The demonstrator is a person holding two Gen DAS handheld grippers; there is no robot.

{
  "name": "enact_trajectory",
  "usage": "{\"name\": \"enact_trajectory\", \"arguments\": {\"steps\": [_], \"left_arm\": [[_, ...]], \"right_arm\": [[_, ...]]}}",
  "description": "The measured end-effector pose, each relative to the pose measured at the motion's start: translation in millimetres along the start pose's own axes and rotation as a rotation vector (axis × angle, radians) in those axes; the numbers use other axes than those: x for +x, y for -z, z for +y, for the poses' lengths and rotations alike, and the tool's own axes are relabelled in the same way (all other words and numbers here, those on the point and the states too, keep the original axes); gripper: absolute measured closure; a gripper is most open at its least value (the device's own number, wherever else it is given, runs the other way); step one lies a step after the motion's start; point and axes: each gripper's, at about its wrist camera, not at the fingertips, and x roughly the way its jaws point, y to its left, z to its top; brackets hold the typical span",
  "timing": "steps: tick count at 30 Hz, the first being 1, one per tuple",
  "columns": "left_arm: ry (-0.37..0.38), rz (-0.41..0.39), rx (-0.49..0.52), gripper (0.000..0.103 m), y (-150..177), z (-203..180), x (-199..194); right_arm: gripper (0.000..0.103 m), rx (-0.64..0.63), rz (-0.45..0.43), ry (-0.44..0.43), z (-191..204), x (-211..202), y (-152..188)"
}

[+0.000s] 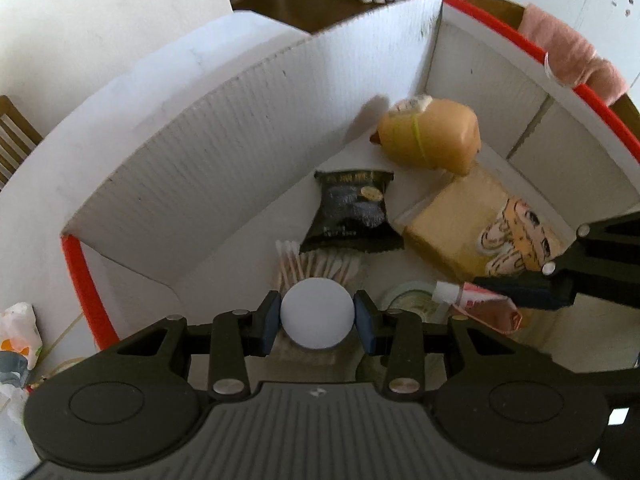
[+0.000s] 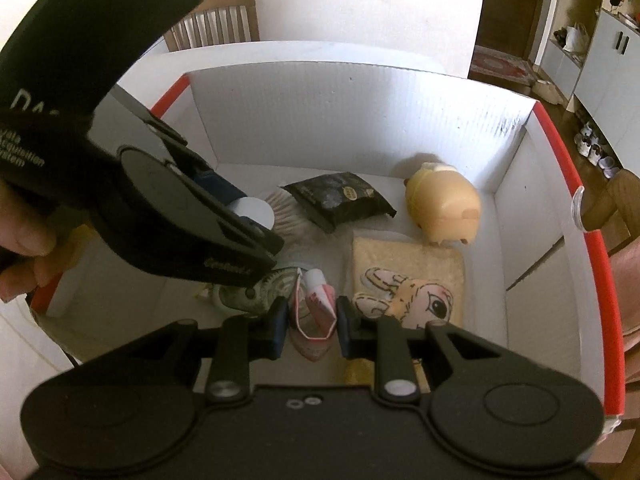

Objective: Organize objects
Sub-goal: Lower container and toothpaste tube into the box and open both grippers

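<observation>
Left wrist view: left tool (image 1: 317, 314) clamps a white ball (image 1: 317, 312) directly over the swabs (image 1: 316, 268) in the box (image 1: 200, 152). Right tool (image 2: 312, 326), nearer the box's front, pinches a pink sachet (image 2: 314, 312), long axis pointing ahead.

White ball (image 1: 317, 313), black snack pkt (image 1: 351, 211), red-rimmed white box (image 2: 560, 152).

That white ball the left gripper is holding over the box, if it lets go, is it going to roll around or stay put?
The white ball, pinched in the left gripper, looks smooth and round, so it would probably roll. It seems light and may bounce. The cotton swabs and black packet below might stop it.
</observation>
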Motion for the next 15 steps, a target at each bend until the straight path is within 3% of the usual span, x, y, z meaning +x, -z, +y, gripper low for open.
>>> {"name": "enact_trajectory", "arguments": {"steps": [8, 15], "left_arm": [[-0.013, 0.021, 0.016, 0.063, -2, -4, 2], [-0.004, 0.016, 0.020, 0.046, -1, -5, -1]], "right_arm": [[0.077, -0.006, 0.004, -0.001, -5, -6, 1], [0.074, -0.015, -0.013, -0.023, -8, -16, 3]]}}
